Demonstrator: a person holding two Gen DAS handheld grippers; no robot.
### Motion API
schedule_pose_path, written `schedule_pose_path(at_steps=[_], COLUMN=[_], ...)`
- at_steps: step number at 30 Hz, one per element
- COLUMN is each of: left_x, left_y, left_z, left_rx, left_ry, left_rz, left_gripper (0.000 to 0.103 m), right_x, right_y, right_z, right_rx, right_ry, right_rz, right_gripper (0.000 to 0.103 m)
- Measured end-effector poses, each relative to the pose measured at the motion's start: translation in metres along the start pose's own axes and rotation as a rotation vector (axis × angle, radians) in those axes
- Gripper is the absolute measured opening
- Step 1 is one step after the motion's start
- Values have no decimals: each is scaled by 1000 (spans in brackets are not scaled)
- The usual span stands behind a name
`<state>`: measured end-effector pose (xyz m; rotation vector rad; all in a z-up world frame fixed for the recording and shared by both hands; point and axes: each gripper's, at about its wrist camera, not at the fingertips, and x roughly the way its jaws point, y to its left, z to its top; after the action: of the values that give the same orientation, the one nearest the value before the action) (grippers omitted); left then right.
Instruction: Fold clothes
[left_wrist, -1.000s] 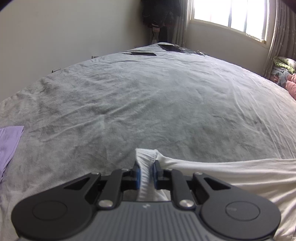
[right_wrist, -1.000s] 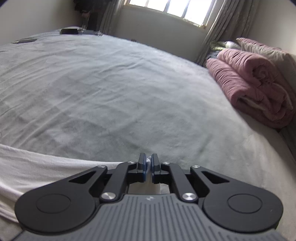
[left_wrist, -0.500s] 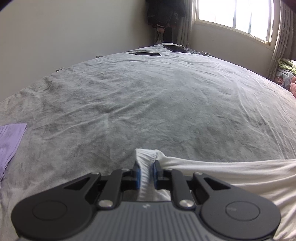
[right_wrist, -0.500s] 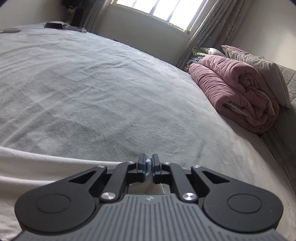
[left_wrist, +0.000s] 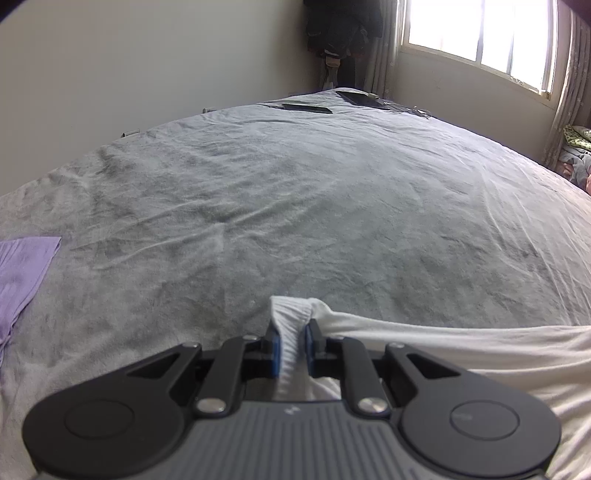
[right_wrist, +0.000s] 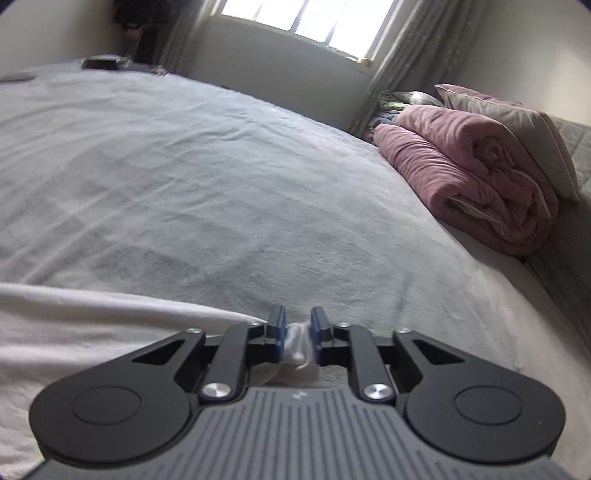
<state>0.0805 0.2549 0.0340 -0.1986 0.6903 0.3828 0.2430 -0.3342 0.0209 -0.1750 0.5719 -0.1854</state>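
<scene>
Holding a bunched corner of the white garment (left_wrist: 461, 354) in my left gripper (left_wrist: 291, 345): jaws narrow, blue pads pressed on a ribbed fold that pokes out just past the fingertips. From there the cloth runs off to the right, lying low over the grey bedsheet (left_wrist: 295, 206). On my right gripper (right_wrist: 298, 338) the jaws have just been opening; the cloth's other corner sits between them as a small white wad, touching the left pad, with a sliver of gap at the right pad, so I read it as released, not clamped. In that view the garment spreads left from the fingertips across the near edge of the bed. Both grippers point forward and down at the sheet, garment edge right at the tips of each. A purple cloth (left_wrist: 22, 266) lies flat at far left, well apart from the garment. Rolled pink quilt (right_wrist: 476, 177) and a pillow (right_wrist: 517, 125) sit at the right side of the bed, well away from the right gripper.
</scene>
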Motion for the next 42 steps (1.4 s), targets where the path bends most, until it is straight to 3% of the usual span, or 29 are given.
schedule_pose_path(at_steps=[2,4,7,9,11,14,17,19,22,26,28,37,42], left_x=[0,0,0,1,2,2,4,4,4,4,3,4,4], left_y=[2,2,2,2,2,4,5,5,5,5,5,4,3], left_z=[0,0,0,0,0,-1,-1,0,0,0,0,0,-1], left_rx=[-12,-20,-29,-35,-36,-46,-53,-49,-47,-52,-53,-43,-35], left_ry=[8,10,15,20,24,28,37,39,41,43,44,45,45], left_rz=[-5,-7,-9,-10,-7,-8,-7,-6,-6,-7,-8,-3,0], left_gripper=[13,13,13,13,14,15,16,16,16,16,16,16,16], right_x=[-5,-5,-2,-8,-11,-7,-2,-1,-3,-4,-5,-6,-4], right_y=[-34,-57,-60,-48,-40,-36,-28,-26,-36,-46,-49,-57,-50], right_z=[-1,-7,-18,-24,-23,-18,-15,-13,-13,-18,-21,-28,-27], right_rx=[198,305,224,124,115,183,221,240,366,500,545,716,709], right_ry=[9,41,132,125,122,127,133,132,140,143,142,104,101], right_rz=[44,57,60,73,131,196,190,204,272,304,332,424,403], right_gripper=[42,42,40,41,41,41,36,26,13,15,25,25,23])
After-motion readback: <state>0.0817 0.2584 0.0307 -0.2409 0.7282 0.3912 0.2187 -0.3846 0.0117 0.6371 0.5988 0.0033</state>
